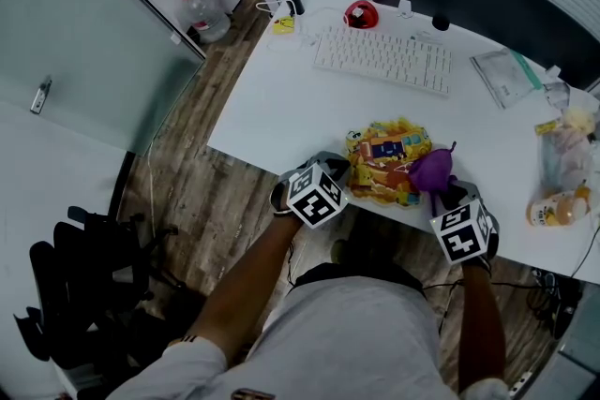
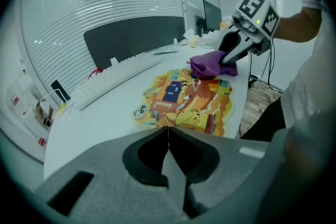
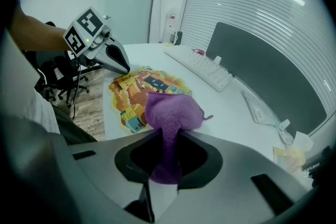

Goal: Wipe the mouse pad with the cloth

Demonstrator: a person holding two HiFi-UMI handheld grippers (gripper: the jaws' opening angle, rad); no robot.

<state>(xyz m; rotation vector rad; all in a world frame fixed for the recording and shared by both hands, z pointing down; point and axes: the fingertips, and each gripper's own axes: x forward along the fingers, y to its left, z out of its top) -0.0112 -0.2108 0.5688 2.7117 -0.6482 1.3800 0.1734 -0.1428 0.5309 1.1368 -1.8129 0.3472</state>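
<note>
Right tool, jaws clamped on the purple cloth, holds it bunched at the right edge of the colourful mouse pad, which lies at the table's front edge. Left tool, jaws together and empty, hovers by the pad's left side. Wiping appears barely begun; nearly the whole pad remains.

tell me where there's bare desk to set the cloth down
Widest bare patch: the desk left of the mouse pad, in front of the keyboard. A smaller one lies between the cloth and the plastic pouch. The far right end is crowded with a bottle and a bag.
</note>
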